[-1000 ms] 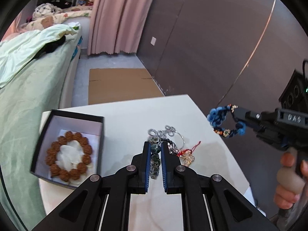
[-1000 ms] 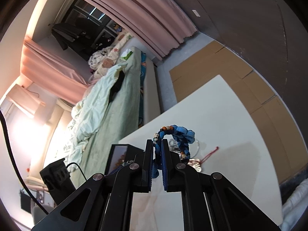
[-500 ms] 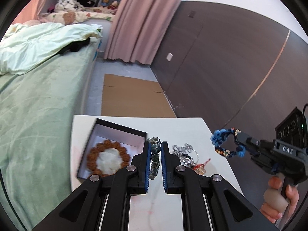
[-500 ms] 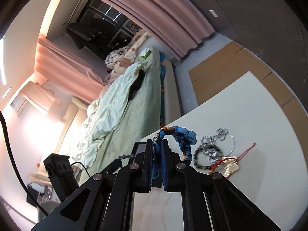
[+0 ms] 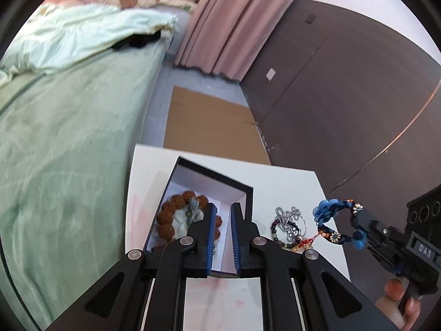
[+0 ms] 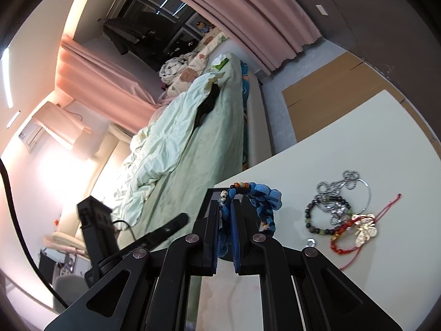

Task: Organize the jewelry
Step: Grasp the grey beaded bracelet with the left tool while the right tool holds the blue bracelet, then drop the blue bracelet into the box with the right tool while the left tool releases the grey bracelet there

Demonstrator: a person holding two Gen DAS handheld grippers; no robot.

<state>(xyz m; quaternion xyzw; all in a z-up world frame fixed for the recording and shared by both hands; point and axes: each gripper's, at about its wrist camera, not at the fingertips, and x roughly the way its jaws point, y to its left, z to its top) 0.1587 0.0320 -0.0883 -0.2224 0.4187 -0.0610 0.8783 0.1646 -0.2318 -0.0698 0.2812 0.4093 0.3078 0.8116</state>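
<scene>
Since a second ago the left gripper (image 5: 222,215) has carried the dark green bead bracelet (image 5: 193,211) from the pile to the open black box with a white lining (image 5: 217,176); its jaws now stand slightly spread and empty, the bracelet lying inside on the brown knobbly-bead bracelet (image 5: 171,218). The right gripper (image 6: 226,215) holds the blue fabric-and-bead bracelet (image 6: 261,195) pinched in mid-air, seemingly next. On the white worktop (image 6: 372,143) a tangle of silver chain, dark beads and red cord (image 6: 341,215) remains, so roughly half is left.
</scene>
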